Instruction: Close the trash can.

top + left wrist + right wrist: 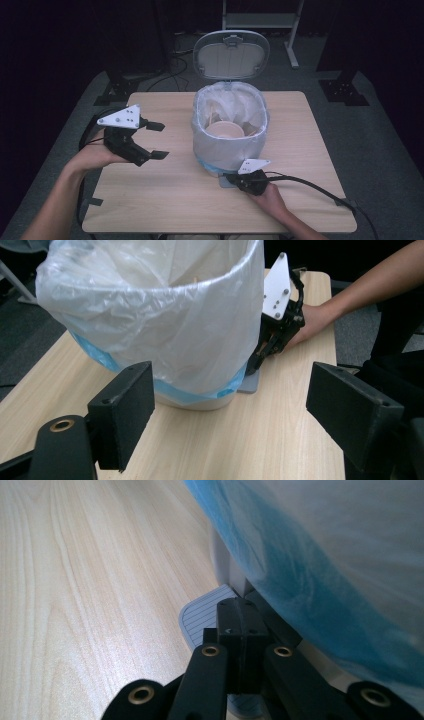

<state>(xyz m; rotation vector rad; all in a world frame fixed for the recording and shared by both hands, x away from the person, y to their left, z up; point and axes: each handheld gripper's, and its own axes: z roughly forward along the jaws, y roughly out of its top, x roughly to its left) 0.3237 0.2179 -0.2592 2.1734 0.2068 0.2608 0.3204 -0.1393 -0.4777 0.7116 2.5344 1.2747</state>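
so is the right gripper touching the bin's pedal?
Touching. The right gripper view shows the right gripper's shut jaws resting on the ribbed grey pedal at the bin's base.

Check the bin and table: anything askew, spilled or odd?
Nothing spilled or damaged. The pedal bin stands upright on the table, lid up, liner folded over the rim, and a tan bowl-like item inside. One oddity: the right gripper, shut, presses the foot pedal. The left gripper is open.

Bare table [165,200] left of bin [227,145]
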